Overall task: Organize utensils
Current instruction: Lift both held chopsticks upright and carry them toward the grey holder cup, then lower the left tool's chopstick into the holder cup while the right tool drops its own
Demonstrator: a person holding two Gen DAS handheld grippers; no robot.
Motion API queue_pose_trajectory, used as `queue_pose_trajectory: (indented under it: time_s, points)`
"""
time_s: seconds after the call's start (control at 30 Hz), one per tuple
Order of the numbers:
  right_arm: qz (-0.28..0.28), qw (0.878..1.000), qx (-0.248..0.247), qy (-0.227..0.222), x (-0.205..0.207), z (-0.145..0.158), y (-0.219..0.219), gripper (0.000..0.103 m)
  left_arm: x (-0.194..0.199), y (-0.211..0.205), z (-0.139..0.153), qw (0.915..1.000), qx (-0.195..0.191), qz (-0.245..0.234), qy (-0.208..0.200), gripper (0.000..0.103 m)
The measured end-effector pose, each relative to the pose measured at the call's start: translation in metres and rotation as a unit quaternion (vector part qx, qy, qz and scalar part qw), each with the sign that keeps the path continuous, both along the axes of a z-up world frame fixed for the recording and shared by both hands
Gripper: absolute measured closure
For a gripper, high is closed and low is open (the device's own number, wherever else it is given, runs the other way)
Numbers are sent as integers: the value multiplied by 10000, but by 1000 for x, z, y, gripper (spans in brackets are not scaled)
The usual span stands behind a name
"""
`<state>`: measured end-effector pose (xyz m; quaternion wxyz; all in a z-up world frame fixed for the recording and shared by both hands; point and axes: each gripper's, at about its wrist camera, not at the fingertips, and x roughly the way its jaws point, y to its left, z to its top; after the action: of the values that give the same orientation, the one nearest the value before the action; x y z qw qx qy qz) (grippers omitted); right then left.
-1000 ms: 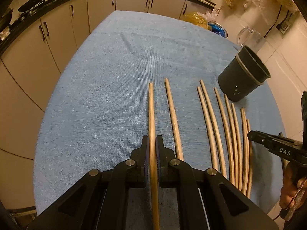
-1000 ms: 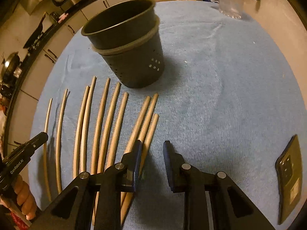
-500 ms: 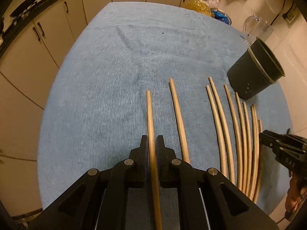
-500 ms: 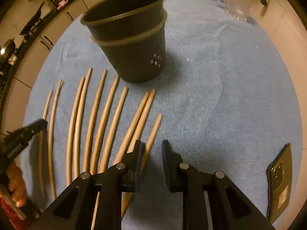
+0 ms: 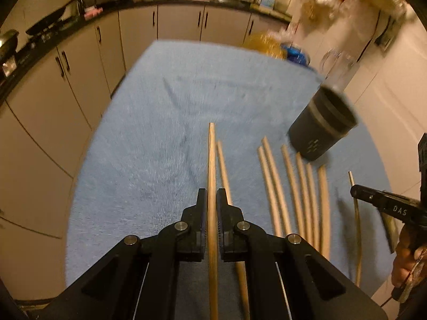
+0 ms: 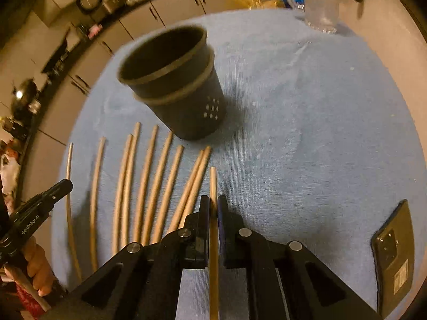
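Kitchen cabinets surround a blue-towelled tabletop (image 5: 149, 138) where one chopstick (image 5: 211, 165) is clamped in the left gripper (image 5: 212, 202) and another chopstick (image 6: 213, 184) in the right gripper (image 6: 211, 205), presumably for the dark holder (image 6: 176, 90) near the far right edge.

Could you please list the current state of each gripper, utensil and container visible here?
Left gripper: shut on a wooden chopstick, lifted off the cloth.
Right gripper: shut on another wooden chopstick.
Remaining wooden chopsticks: lying loose in a row on the blue towel.
Dark round utensil holder: upright, open-topped, nothing visible inside.
Dark smartphone: lying flat.
Clear glass pitcher: standing upright.
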<state>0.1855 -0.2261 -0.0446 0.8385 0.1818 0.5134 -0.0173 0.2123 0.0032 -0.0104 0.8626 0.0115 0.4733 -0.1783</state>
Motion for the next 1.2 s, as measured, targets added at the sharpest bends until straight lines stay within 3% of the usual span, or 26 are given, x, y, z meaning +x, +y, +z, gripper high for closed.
queue_pose_trajectory:
  time_s: [0.2,0.5,0.87,1.2]
  points:
    - [99,9967,-153,-793,-24,41,9,97,-21,-1,36,9990,-220,-29,-382,97]
    - [129,9799,-223,-1978,-58,90,18,97,-49,-13,84,9951,-385,-162,-891,97]
    - [1,9662,-41,-2578,-85,116,7,97,-64,-30,115,9923,-400,-234,-1148,97]
    - [-136,9536,-13,-3008,-81,151,-6,97,-50,-52,144,9914,-430,-268,-1206,97]
